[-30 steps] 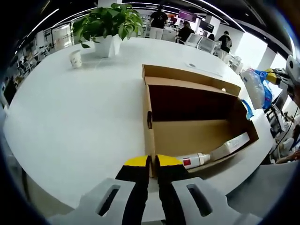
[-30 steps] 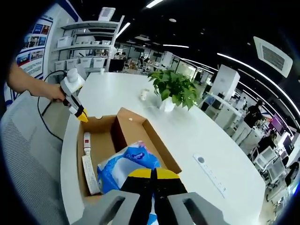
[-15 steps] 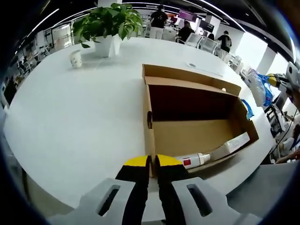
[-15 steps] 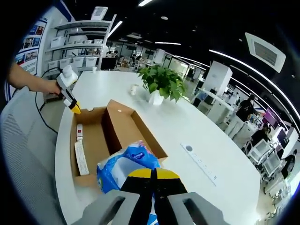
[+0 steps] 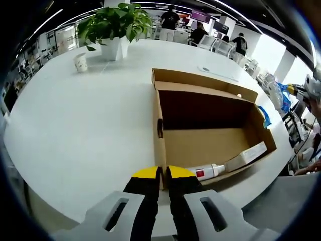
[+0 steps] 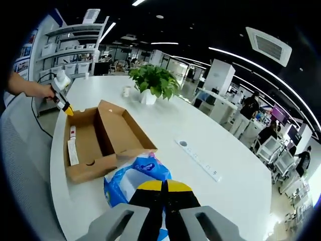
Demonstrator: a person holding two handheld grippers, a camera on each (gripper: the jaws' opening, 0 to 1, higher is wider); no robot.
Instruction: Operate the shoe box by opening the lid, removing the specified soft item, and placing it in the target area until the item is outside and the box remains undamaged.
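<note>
The brown cardboard shoe box (image 5: 210,143) lies open on the white table (image 5: 75,130), its lid (image 5: 200,80) folded back at the far side. My left gripper (image 5: 161,173) is shut on the box's near wall at a corner; in the right gripper view it shows as the left gripper (image 6: 66,109), held by a hand. My right gripper (image 6: 162,187) is shut on a soft blue and white pack (image 6: 133,175), which hangs outside the box (image 6: 95,145), above the table. That pack (image 5: 277,93) appears at the far right of the left gripper view.
A white tube (image 5: 208,171) and a flat white packet (image 5: 246,155) lie inside the box. A potted plant (image 5: 115,25) and a paper cup (image 5: 81,63) stand at the far side. A power strip (image 6: 198,159) lies on the table. People sit at desks behind.
My right gripper has carried the blue and white pack farther away from the box, which now looks smaller in its view. The left gripper and the box have not moved.
</note>
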